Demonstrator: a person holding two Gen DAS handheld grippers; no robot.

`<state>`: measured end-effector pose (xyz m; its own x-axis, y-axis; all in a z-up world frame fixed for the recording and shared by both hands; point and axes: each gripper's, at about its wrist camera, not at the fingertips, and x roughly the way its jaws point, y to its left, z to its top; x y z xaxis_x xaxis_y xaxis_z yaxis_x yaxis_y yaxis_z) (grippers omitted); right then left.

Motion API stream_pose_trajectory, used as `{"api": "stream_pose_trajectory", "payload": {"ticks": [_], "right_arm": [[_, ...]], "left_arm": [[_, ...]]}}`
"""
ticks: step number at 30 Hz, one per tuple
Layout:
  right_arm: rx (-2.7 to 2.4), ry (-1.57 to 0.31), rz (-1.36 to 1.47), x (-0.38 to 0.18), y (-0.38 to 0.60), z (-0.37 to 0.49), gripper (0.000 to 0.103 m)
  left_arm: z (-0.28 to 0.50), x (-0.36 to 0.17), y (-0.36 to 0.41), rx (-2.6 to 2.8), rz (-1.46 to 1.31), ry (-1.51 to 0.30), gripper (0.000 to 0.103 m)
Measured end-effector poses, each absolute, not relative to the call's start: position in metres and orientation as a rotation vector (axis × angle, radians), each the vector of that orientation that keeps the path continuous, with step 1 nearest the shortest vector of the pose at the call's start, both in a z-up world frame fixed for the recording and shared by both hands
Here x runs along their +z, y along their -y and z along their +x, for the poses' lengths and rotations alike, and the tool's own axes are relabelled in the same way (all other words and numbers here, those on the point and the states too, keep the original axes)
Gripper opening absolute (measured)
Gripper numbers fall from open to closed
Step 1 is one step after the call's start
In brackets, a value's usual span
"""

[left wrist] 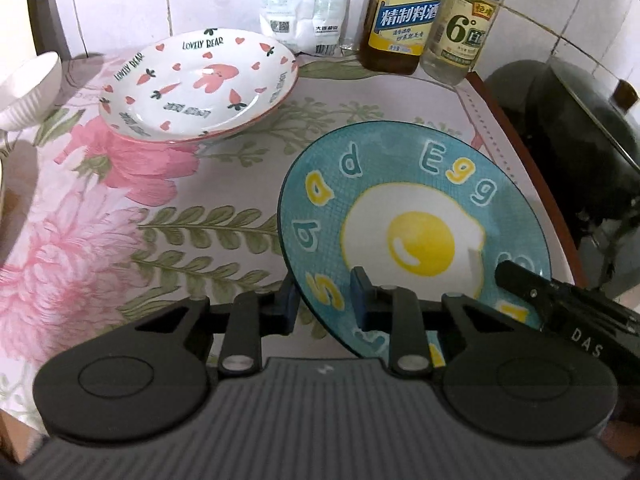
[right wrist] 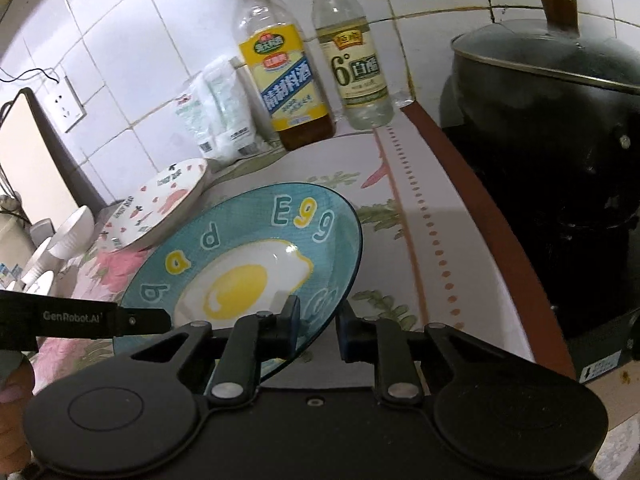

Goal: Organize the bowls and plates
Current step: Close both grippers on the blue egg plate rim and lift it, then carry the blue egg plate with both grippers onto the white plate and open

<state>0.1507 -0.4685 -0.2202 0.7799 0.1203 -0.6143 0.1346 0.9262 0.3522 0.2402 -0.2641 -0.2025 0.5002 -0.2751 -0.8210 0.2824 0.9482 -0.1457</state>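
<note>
A blue plate [left wrist: 416,216] with a fried-egg picture lies on the flowered tablecloth, its near side slightly raised. My left gripper [left wrist: 325,300] is shut on its near-left rim, one pad under and one pad over the edge. My right gripper [right wrist: 318,326] is shut on the plate's [right wrist: 256,264] near-right rim in the same way. Each gripper's finger shows in the other's view: the right finger [left wrist: 532,288] and the left finger [right wrist: 120,320]. A white plate [left wrist: 200,84] with pink carrots and hearts sits behind to the left, also seen as the white plate [right wrist: 160,204].
White ribbed bowls [left wrist: 30,88] [right wrist: 72,232] stand at the far left. A yellow-labelled bottle [left wrist: 404,16], a clear vinegar bottle [left wrist: 460,28] and white bags [left wrist: 304,0] line the tiled wall. A black lidded pot [right wrist: 552,128] sits on the stove at the right, past the counter edge.
</note>
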Motion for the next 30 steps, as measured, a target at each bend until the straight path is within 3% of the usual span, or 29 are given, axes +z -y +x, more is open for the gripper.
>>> {"api": "stream_pose_trajectory", "payload": {"ticks": [30], "right_arm": [[0.241, -0.587, 0.266, -0.107, 0.344, 0.121, 0.024]], "left_arm": [[0.153, -0.098, 0.103, -0.214, -0.137, -0.885, 0.025]]}}
